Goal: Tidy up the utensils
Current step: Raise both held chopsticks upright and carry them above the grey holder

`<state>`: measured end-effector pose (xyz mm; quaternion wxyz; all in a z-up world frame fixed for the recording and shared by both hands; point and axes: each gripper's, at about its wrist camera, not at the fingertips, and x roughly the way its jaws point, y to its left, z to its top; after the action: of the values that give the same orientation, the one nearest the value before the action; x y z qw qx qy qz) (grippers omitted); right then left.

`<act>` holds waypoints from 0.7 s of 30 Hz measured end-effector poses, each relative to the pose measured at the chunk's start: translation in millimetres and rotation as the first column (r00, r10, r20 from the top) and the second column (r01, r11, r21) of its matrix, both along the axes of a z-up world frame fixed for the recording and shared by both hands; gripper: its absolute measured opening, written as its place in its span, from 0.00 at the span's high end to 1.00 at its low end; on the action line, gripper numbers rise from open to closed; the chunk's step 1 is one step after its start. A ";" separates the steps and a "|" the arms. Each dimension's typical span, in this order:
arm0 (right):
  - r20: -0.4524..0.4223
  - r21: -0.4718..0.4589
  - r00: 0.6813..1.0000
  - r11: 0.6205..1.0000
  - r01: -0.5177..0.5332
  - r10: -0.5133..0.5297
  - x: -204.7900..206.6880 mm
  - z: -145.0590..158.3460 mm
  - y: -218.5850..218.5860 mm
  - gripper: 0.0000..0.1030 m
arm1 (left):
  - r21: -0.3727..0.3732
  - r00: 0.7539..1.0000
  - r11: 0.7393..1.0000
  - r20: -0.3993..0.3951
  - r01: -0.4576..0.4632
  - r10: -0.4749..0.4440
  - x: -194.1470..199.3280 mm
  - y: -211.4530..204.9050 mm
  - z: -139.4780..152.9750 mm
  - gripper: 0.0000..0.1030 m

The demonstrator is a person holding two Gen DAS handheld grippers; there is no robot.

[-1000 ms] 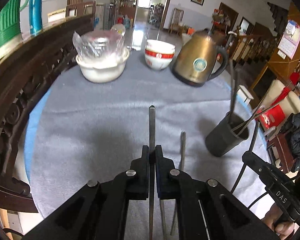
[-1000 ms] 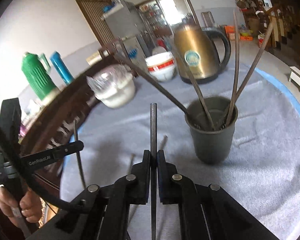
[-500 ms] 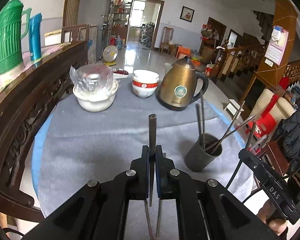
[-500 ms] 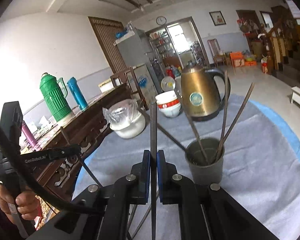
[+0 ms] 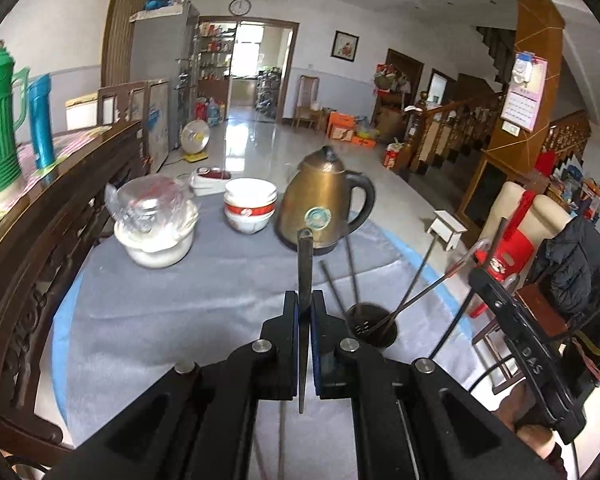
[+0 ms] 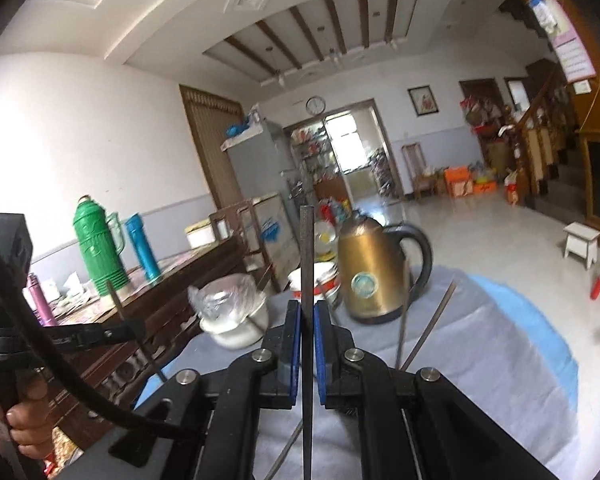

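A: What does the left gripper (image 5: 304, 300) have?

B: Its jaws are pinched tight on a dark chopstick (image 5: 304, 264), thin and square-ended, standing upright above the grey tablecloth (image 5: 148, 300).

A: And the right gripper (image 6: 307, 312)?

B: Closed the same way on another dark chopstick (image 6: 307, 256), matte grey, pointing up.

A: Where are the rest?

B: In the dark cup (image 5: 374, 326), near right of the brass kettle (image 5: 320, 208); several slim sticks (image 5: 414, 280) lean out, splayed.

Both fisheyes look forward along their jaws from above the desk (image 5: 148, 304); the right view tilts higher. Both share the kettle (image 5: 320, 204) mid-frame.
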<state>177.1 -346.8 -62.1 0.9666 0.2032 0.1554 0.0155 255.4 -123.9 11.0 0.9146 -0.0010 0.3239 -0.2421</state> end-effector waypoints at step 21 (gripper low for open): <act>0.153 -0.054 0.961 0.970 0.239 -0.229 47.1 11.1 -33.0 0.93 | -0.143 0.987 0.988 0.156 0.065 -0.042 18.6 -71.0 31.4 0.95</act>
<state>224.1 -379.8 -50.9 0.9771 0.1835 0.0598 -0.0896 273.9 -194.9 42.4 0.9272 -0.0417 0.2342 -0.2893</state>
